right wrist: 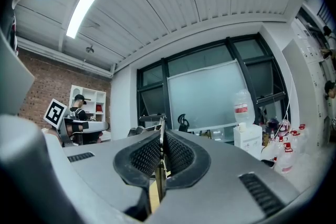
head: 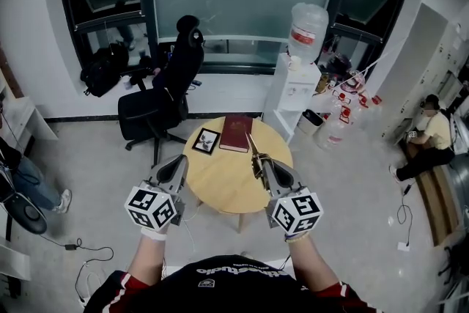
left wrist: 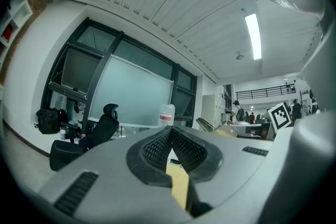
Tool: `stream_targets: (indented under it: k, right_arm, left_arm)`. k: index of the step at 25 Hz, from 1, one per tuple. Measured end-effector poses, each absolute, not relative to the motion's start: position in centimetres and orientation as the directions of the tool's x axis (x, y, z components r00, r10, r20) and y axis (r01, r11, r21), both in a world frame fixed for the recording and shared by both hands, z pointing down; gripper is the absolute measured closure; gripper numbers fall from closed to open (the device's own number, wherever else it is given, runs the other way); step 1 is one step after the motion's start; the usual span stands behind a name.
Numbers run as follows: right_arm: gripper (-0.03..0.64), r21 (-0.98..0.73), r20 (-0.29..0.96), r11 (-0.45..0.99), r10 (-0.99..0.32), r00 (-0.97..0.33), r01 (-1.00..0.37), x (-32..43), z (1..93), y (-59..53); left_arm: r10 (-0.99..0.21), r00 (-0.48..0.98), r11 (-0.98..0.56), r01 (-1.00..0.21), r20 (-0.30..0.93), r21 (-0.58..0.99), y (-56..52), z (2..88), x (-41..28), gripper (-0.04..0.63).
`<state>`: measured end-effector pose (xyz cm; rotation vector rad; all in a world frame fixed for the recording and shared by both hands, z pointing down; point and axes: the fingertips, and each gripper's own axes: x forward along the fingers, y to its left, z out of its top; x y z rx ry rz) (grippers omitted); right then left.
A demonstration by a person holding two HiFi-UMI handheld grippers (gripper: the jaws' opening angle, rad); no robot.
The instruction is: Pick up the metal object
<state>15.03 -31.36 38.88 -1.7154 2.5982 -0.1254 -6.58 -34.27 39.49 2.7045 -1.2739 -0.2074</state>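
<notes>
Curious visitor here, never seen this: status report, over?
Right gripper shut on metal object, over table. Left gripper shut, empty. Nothing in the way.

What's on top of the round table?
A dark red book and a small framed picture lie on the round table. The right gripper holds a thin metal object over it, hiding the tabletop underneath.

A pale wooden round table (head: 220, 190) carries a dark red book (head: 236, 133) and a black-framed picture (head: 207, 141) at its far edge. The grey left gripper (head: 179, 161) and right gripper (head: 260, 161) bear cubes of black-and-white squares. The metal object (right wrist: 160, 134) shows silvery.
</notes>
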Motion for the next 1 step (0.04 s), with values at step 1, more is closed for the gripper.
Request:
stream_targets:
  k: [1]
  right_arm:
    - [0.588,-0.082,0.022,0.392,-0.919,-0.395,-0.916,15.13,38.91,-31.27]
  left_arm:
    - [-0.772,0.633,-0.632,-0.752,-0.063,0.189,-34.20,39.60,-6.34,0.578]
